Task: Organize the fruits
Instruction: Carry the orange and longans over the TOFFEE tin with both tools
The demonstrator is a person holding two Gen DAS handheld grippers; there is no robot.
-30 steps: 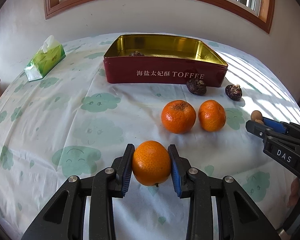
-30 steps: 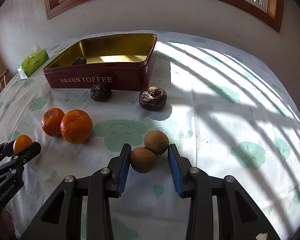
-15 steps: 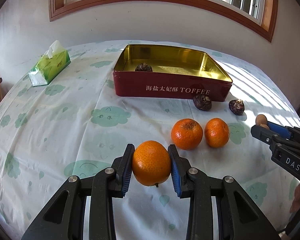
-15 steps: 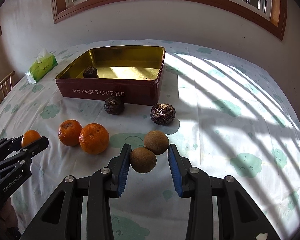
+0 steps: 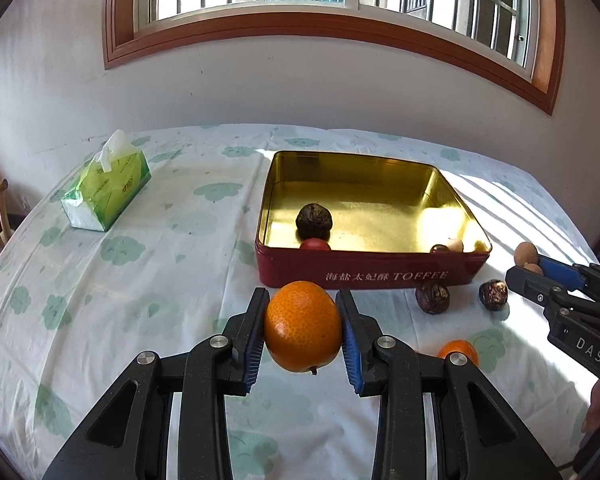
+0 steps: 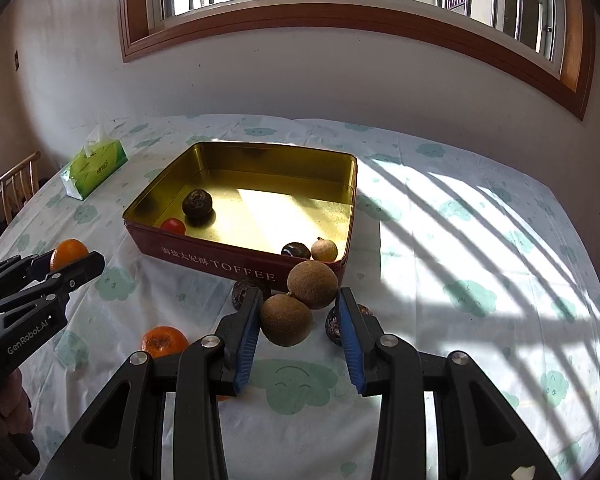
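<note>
My left gripper (image 5: 302, 328) is shut on an orange mandarin (image 5: 302, 326) and holds it in the air in front of the red toffee tin (image 5: 372, 274). My right gripper (image 6: 298, 322) is shut on a pair of joined brown round fruits (image 6: 286, 319), lifted near the tin's (image 6: 220, 264) near right corner. The tin's gold inside holds a dark wrinkled fruit (image 6: 197, 202), a small red fruit (image 6: 173, 225), a dark small fruit (image 6: 296, 249) and a pale one (image 6: 324, 249). Another mandarin (image 6: 165, 341) lies on the tablecloth.
Two dark wrinkled fruits (image 5: 432, 298) (image 5: 493, 295) lie on the cloth in front of the tin. A green tissue pack (image 5: 106, 190) sits at the left back. A wooden chair (image 6: 16, 184) stands beyond the table's left edge. A wall with a window is behind.
Both grippers have risen and moved toward the tin with their fruit. The tin's inside now shows more small fruits. Only one mandarin on the cloth stays in view.
</note>
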